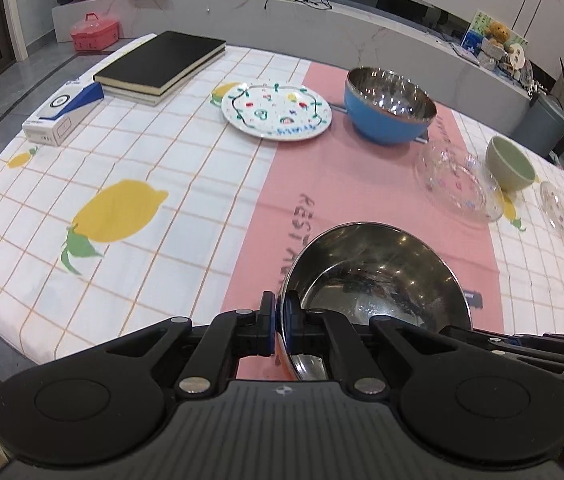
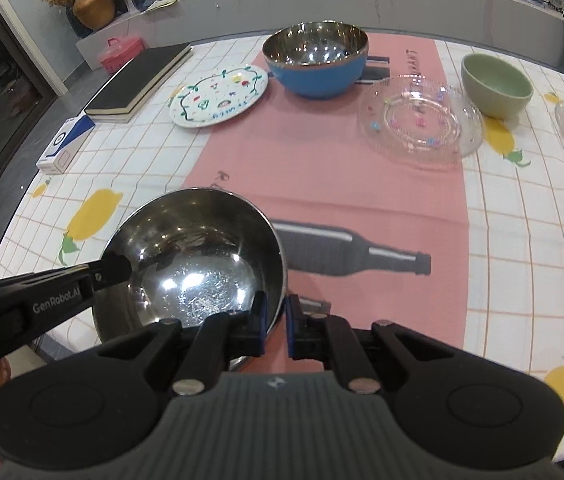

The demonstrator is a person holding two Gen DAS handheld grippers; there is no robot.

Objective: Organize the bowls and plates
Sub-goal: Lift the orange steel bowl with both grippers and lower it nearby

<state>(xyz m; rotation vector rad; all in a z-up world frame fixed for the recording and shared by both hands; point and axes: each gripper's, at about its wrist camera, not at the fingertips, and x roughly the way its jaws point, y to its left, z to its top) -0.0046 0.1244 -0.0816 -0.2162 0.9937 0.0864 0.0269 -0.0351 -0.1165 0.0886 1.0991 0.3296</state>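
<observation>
step: steel bowl [image 2: 190,256] carried two-handed above near worktop [image 1: 154,152] | grip: left gripper [image 1: 280,322] and right gripper [image 2: 276,326] each clamped on opposite rims | next: probably nest into far blue bowl [image 2: 315,60]; needs level carry, simultaneous release | risk: thin rim slipping

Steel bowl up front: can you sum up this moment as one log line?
held: steel bowl | left gripper: shut on rim | right gripper: shut on rim | nearest bowl ahead: blue bowl

Both grippers tilt steeply down: left gripper [image 1: 278,322] and right gripper [image 2: 275,326] each clamped on a thin rim (opposite sides).
</observation>
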